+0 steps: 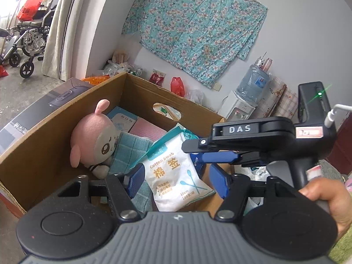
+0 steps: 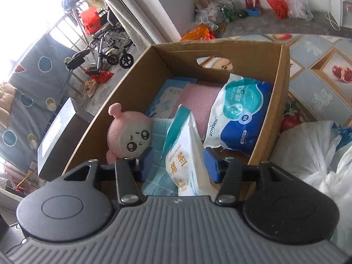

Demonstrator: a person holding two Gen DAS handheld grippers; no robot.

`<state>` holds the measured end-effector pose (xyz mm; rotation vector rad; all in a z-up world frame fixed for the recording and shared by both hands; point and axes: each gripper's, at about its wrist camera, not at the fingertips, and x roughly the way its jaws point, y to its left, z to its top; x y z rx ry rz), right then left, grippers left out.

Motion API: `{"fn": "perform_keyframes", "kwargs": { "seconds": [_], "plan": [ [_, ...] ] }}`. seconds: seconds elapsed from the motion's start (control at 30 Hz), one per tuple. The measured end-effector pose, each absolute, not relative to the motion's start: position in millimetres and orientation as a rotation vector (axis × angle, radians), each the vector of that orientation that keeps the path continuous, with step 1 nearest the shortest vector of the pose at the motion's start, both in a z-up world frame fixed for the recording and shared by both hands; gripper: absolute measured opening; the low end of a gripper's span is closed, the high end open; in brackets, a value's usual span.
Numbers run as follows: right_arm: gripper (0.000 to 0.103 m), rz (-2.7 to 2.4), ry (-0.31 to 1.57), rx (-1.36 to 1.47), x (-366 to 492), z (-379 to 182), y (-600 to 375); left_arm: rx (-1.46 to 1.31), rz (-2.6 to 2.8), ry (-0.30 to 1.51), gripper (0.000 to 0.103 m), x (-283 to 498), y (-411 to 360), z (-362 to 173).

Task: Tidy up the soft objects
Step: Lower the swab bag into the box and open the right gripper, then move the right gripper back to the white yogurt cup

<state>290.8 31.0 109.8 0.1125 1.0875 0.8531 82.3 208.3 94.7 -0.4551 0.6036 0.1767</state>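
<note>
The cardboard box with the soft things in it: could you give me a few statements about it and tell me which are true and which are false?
1. A pink plush toy lies in the box. True.
2. The cotton swab bag lies on the floor outside the box. False: it is in the box, leaning on a teal towel.
3. A blue and white wipes pack sits by the box's right wall in the right wrist view. True.
4. The left claw is clamped shut on the plush toy. False: it is open, with the swab bag seen between its fingers.
5. The box's far wall has a handle hole. True.
6. The right claw is shut. False: it is open over the box.
</note>
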Motion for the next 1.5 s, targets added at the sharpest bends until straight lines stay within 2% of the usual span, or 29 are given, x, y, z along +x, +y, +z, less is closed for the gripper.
{"fn": "perform_keyframes", "kwargs": {
  "seconds": [0.27,0.43,0.8,1.0,1.13,1.23,1.43,1.5],
  "plan": [
    [0.049,0.904,1.023,0.083,290,139,32,-0.438,0.216,0.533,0.076,54,209,107],
    [0.048,0.997,1.099,0.101,292,147,59,-0.432,0.245,0.488,0.079,23,217,114],
    [0.049,0.705,1.31,-0.166,318,95,107,-0.485,0.287,0.484,0.08,7,239,107],
    [0.052,0.759,1.267,-0.147,311,115,103,-0.486,0.276,0.493,0.082,9,242,104],
    [0.062,0.925,1.303,-0.028,301,127,109,-0.489,0.263,0.482,0.087,6,242,104],
    [0.069,1.004,1.385,0.035,294,116,119,-0.477,0.273,0.48,0.09,-2,240,105],
    [0.069,0.959,1.532,0.069,298,72,136,-0.467,0.299,0.483,0.091,-16,239,105],
    [0.066,0.894,1.522,0.052,301,64,133,-0.47,0.308,0.486,0.091,-19,240,105]
  ]
}}
